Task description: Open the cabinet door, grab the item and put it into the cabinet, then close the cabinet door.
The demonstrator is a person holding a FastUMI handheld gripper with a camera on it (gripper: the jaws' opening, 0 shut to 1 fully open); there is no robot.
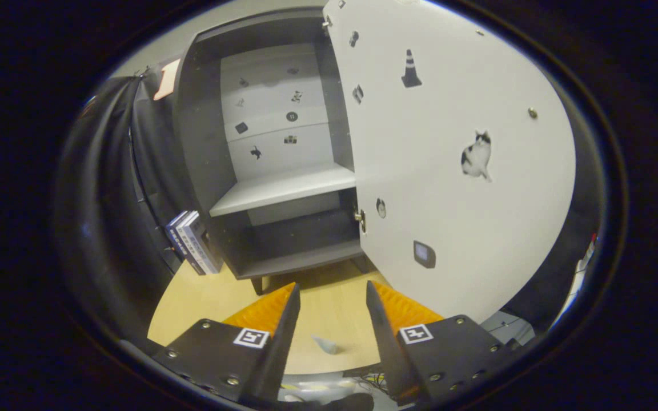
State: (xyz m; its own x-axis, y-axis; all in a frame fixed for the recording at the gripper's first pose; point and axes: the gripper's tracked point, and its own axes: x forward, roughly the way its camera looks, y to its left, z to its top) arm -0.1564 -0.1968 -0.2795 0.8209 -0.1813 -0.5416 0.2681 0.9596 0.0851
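Curtain (106,188): dark cloth hung at far left, beside cabinet.
Tag (166,79): pale pink slip stuck near cabinet's upper left corner.
Books (193,242): a few stood upright on table, leaning vs cabinet's left side, near its bottom.
Table (192,302): light wood top; cabinet stood on it, front edge curved just below fingers.
Cabinet (203,131): dark grey box w/ pale back panel, small stickers on back; open to view.
Shelf (286,188): light grey board across mid cabinet, nothing on it; lower compartment below also bare.
Gripper (332,302): jaws wide apart, holding nothing; fingers hovered over table, pointing at cabinet's bottom edge.
Item (326,344): small pale grey lump on table, between the two fingers, close to table's front edge, touching neither finger; well short of cabinet.
Hinge (359,217): metal fitting at door's inner edge, level w/ lower compartment.
Door (477,228): white, swung wide open to right of cabinet; inside face carried stickers – traffic cone up top, cat mid, small dark ones lower down.
Cables (583,268): a few seen past door's right edge; detail unclear.
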